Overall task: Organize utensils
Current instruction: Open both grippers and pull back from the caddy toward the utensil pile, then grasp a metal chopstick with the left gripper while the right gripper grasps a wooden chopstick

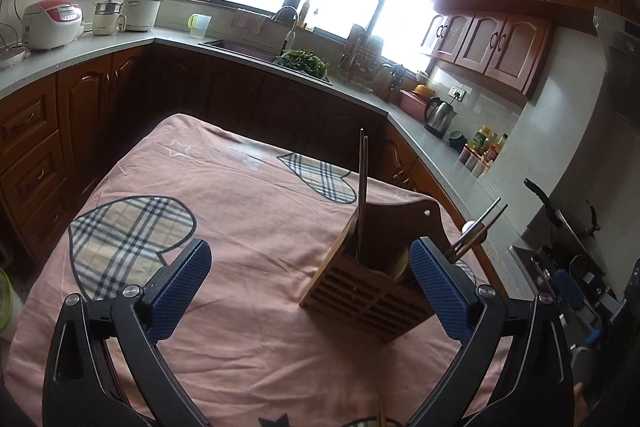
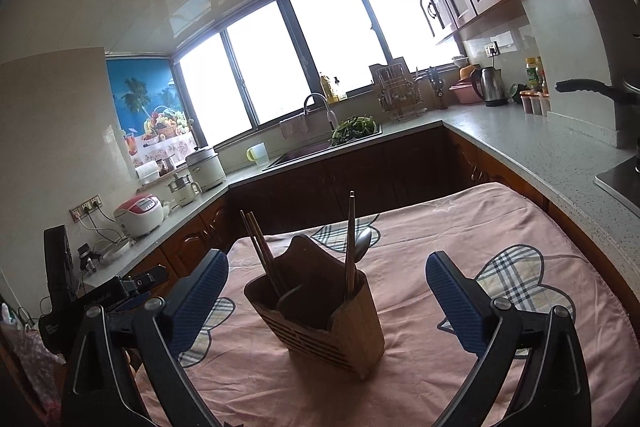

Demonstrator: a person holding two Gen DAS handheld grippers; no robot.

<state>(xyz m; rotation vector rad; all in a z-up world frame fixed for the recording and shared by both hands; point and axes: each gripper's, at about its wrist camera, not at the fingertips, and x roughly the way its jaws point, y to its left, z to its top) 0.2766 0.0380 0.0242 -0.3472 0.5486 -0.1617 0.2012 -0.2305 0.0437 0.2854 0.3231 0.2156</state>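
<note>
A slatted wooden utensil holder (image 1: 372,283) (image 2: 320,323) stands on the table's pink cloth (image 1: 240,207). One pair of dark chopsticks (image 1: 362,187) (image 2: 351,239) stands upright in it. A second pair (image 1: 480,227) (image 2: 260,247) leans outward. A metal spoon (image 2: 362,243) rests in it too. My left gripper (image 1: 310,251) is open, with the holder just ahead and right of centre, partly behind the right pad. My right gripper (image 2: 327,261) is open and empty, the holder centred between its blue pads and a little ahead of them.
The table is ringed by grey counters (image 2: 540,147) over brown cabinets. At the back are a sink (image 1: 248,51) and a dish rack (image 2: 396,87). A kettle (image 1: 438,115), a rice cooker (image 1: 50,23) and a pan handle (image 2: 588,89) are also on or over the counters.
</note>
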